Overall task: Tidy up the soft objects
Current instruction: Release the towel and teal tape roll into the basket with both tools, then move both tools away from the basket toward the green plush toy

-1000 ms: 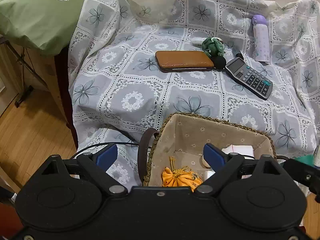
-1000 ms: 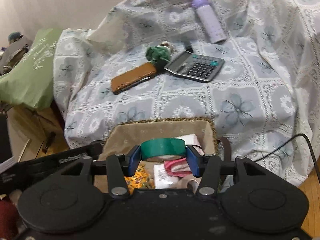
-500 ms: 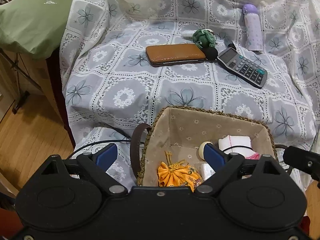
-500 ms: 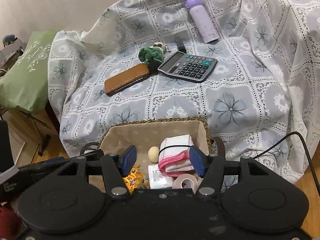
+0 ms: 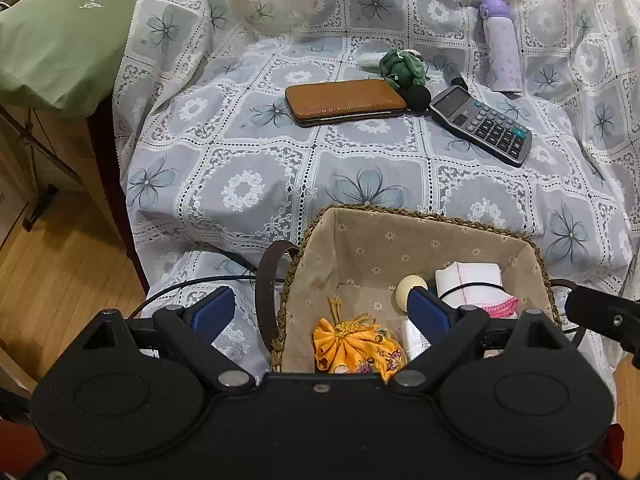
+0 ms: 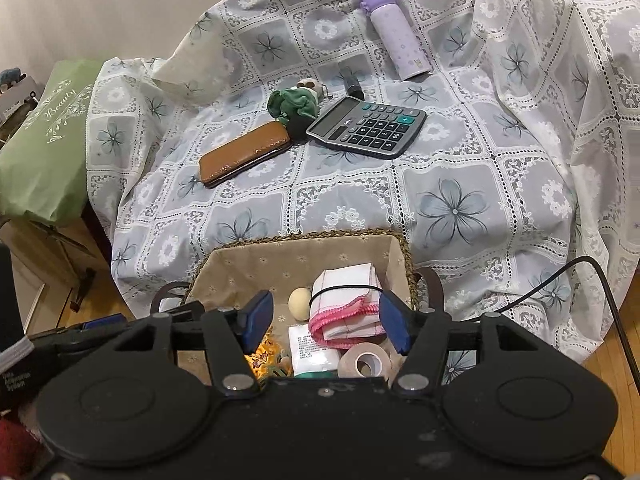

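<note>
Basket partly filled; green scrunchie, for one, not yet collected.

Right gripper (image 6: 326, 322) with jaws parted and nothing between the pads, just been opening, poised over the woven straw basket with beige floral lining (image 6: 256, 258); left gripper (image 5: 320, 312) spread wide and empty, straddling the basket's near-left rim. Inside already: folded white cloth with pink trim bound by a black band (image 6: 348, 300), orange drawstring pouch (image 5: 354, 344), cream egg-shaped ball (image 6: 300, 300), beige tape roll (image 6: 364, 362), white packet (image 6: 312, 350), a sliver of green tape roll (image 6: 314, 375). Left out on the grey floral lace cover (image 6: 452, 208): dark green fabric scrunchie (image 6: 294, 104), well apart from the basket, touching the brown leather wallet (image 6: 244, 152) and beside the grey calculator (image 6: 368, 126); lilac bottle (image 6: 398, 38) farther back. Likely next: fetching the scrunchie.
</note>
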Action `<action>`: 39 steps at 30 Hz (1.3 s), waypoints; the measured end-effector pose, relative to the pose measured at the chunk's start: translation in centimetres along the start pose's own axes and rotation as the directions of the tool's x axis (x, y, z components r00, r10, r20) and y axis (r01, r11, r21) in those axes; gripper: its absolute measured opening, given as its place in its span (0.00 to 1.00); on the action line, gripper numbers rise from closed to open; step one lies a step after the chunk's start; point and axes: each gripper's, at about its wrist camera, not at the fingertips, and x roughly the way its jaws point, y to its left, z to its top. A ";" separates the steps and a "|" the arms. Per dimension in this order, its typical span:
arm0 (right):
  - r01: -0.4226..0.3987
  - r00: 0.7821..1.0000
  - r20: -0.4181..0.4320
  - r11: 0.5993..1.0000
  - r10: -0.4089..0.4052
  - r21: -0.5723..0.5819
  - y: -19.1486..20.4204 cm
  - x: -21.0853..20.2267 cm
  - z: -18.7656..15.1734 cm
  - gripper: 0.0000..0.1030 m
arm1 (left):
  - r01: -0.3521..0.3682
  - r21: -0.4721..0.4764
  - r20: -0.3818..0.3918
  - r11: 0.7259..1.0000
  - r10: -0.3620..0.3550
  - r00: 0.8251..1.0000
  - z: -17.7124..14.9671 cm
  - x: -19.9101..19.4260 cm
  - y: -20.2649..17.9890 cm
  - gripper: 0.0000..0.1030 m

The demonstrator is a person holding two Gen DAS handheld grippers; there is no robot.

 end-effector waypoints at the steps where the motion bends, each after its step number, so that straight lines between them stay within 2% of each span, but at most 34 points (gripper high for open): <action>1: 0.002 1.000 0.000 1.000 -0.002 0.001 0.0 0.0 0.0 0.57 | 0.000 0.001 -0.001 1.000 0.000 1.000 0.0 0.0 0.0 0.87; 23: 0.034 0.998 -0.058 0.999 -0.035 -0.021 0.1 3.0 0.8 0.57 | -0.030 0.046 0.003 0.998 0.030 1.000 0.5 1.3 -0.5 0.87; 33: 0.036 0.996 -0.076 0.999 -0.036 -0.009 -0.2 5.6 3.6 0.58 | -0.044 0.105 -0.006 0.994 0.045 0.999 2.2 3.5 -1.3 0.88; 39: 0.039 0.997 -0.068 0.999 -0.039 -0.001 -0.6 7.3 5.9 0.59 | -0.041 0.127 -0.001 0.991 0.041 0.999 4.5 5.4 -1.4 0.88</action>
